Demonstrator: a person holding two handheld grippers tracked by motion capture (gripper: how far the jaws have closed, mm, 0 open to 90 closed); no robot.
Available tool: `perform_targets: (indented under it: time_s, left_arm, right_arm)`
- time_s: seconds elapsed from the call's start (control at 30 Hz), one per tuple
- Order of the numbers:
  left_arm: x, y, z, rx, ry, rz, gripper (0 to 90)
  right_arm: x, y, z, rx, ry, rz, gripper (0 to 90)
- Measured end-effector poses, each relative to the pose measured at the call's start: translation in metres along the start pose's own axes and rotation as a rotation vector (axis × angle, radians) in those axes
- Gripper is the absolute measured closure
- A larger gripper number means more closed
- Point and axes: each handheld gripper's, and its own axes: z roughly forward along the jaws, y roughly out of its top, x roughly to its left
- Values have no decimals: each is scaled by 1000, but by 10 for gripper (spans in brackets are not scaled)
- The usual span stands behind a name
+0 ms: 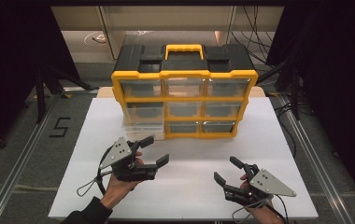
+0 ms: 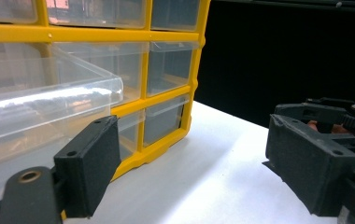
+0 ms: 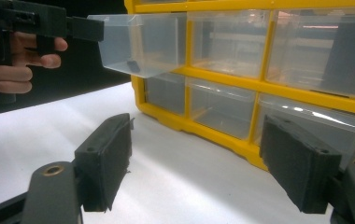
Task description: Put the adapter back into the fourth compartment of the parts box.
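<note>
Two grippers hover low over the white tabletop (image 1: 185, 186), both with jaws spread and holding nothing. The left gripper (image 1: 150, 150) is tipped toward the clear drawer (image 1: 140, 127), its upper jaw just beside the drawer's front edge, probably so it can catch that edge. The right gripper (image 1: 228, 169) waits farther right, well apart from the cabinet, likely ready to help. That drawer sticks out from the left column of the yellow drawer cabinet (image 1: 184, 100), which stands at the tabletop's far side, black top and yellow handle (image 1: 184, 48) uppermost. Beyond lie grey floor, metal rails (image 1: 24, 144), dark stands and trailing cables.
</note>
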Motion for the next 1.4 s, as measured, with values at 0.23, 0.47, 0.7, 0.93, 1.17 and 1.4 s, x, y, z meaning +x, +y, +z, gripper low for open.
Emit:
perform_targets:
  time_s: [0.23,0.47,0.7,0.93,1.17,1.4]
  left_arm:
    - [-4,-5,-1,3,-11,11,175]
    - [-5,-9,-4,-2,-10,15,175]
    - [-7,-13,-9,-7,-11,33,175]
    - [-8,-15,-14,-2,-11,41,174]
    - [-8,-18,-19,0,-20,38,170]
    - [-5,-24,-21,11,-18,38,166]
  right_arm:
    - [0,0,0,-1,1,0,263]
    - [1,0,0,0,1,-1,263]
    - [1,0,0,0,2,-4,262]
    - [1,0,1,0,2,-4,263]
    - [1,0,1,2,2,-5,262]
    - [1,0,1,1,2,-7,263]
